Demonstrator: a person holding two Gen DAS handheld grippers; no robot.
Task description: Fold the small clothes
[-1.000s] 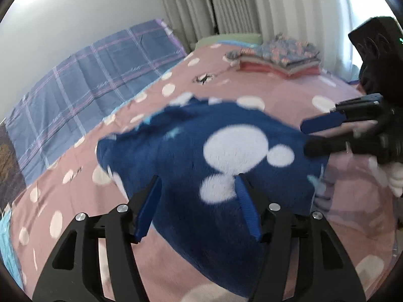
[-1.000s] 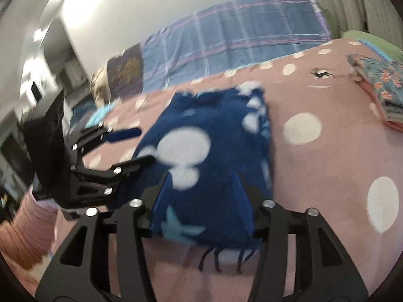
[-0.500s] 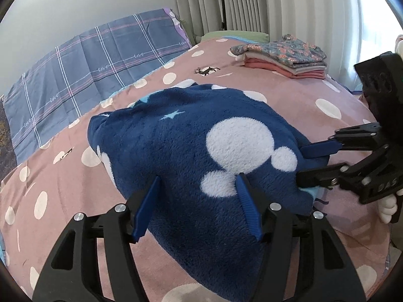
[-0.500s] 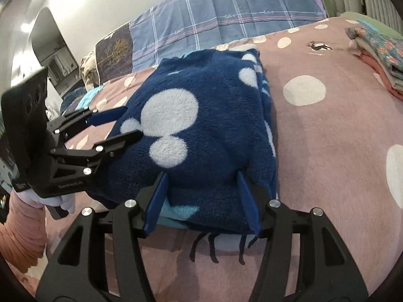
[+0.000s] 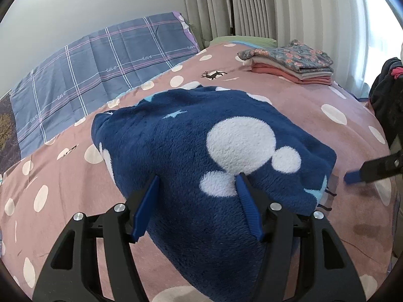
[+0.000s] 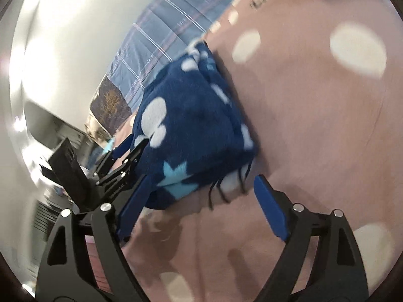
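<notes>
1. The left gripper [image 5: 196, 183] has its two blue fingers spread apart, and they hold nothing. The folded navy fleece garment [image 5: 214, 151] fills the gap between them and reaches past both tips; whether the pads touch the pile cannot be told.
2. Just ahead of the left fingertips, a big white circle with two smaller ones sits on the garment's top face. Further out, the folded cloth rises to a rounded far edge.
3. The right gripper [image 6: 199, 196] also has its jaws wide apart, with nothing clamped. In the right wrist view, which is tilted and blurred, the garment's near corner [image 6: 196, 136] lies between and just ahead of the tips, nearer the left finger, with a light blue star and some dark threads hanging at the edge.
4. To the right of the left fingers, one blue fingertip of the right gripper [image 5: 352, 176] shows beside the garment's edge, apart from it.
5. To the left of the right fingers, the left gripper [image 6: 131, 148] appears at the garment's far side.
6. The garment rests on a pink dotted bedspread [image 5: 314, 95].
7. Well beyond the left fingers, to the right, sits a stack of folded clothes [image 5: 289, 63]; to the left lies a blue plaid pillow [image 5: 100, 60], with curtains [image 5: 252, 5] behind.
</notes>
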